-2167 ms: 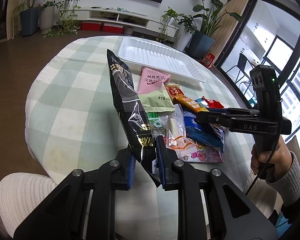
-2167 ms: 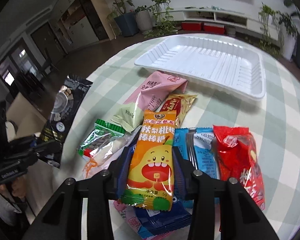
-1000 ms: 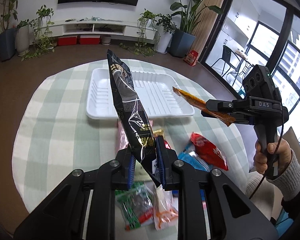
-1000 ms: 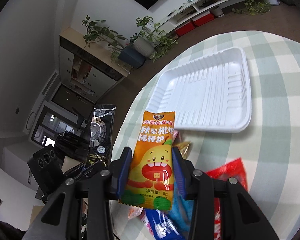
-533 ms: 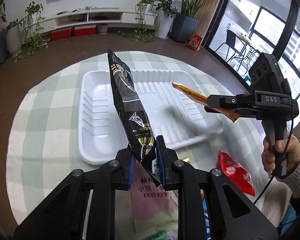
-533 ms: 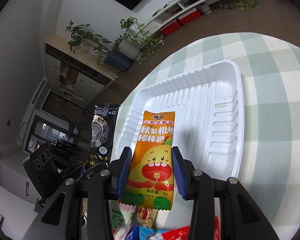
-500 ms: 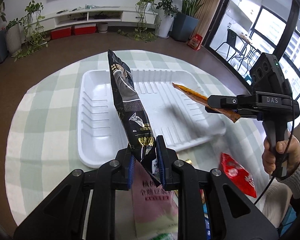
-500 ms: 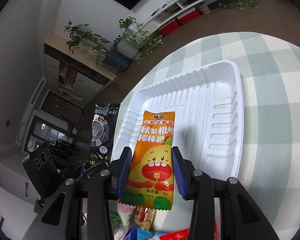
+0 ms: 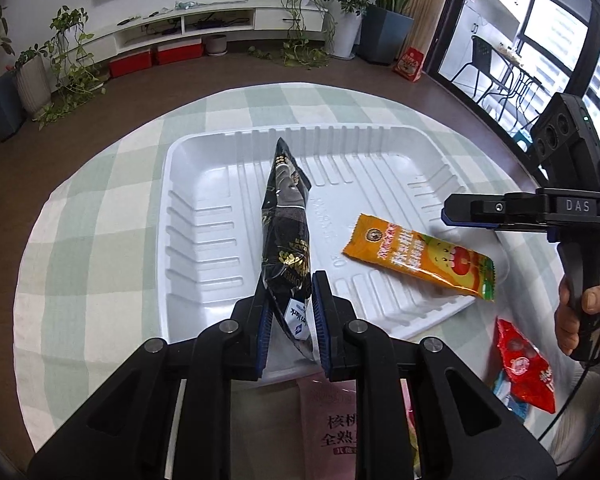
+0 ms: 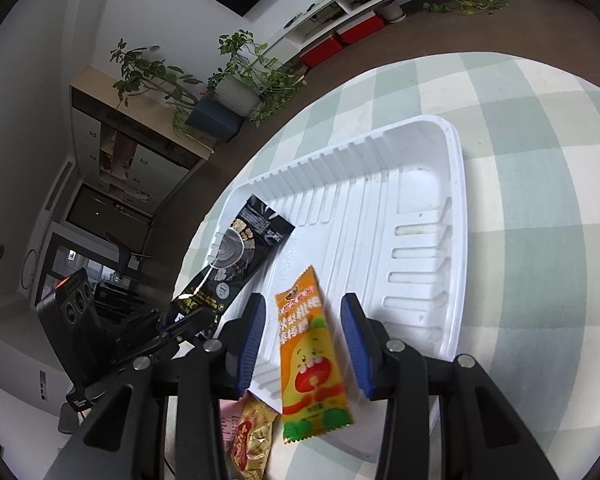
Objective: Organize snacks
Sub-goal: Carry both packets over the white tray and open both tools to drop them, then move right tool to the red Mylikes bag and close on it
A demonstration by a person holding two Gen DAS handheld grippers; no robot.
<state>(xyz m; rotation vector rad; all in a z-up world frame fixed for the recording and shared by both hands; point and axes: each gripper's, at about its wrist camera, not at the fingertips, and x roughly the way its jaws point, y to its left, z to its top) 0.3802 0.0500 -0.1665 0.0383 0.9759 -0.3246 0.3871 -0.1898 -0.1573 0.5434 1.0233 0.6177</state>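
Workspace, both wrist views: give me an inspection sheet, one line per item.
Surface: round table under a green-and-white checked cloth.
Job's things: white tray; orange snack packet lying inside it, near its edge; black snack bag over the tray.
Clutter: red packet, pink packet, gold packet on the cloth beside the tray.
Grippers: left gripper has pads against the black snack bag; right gripper open, packet not touching its pads.
Cables: black cable below the right hand.
Surroundings: potted plants, TV shelf, windows.
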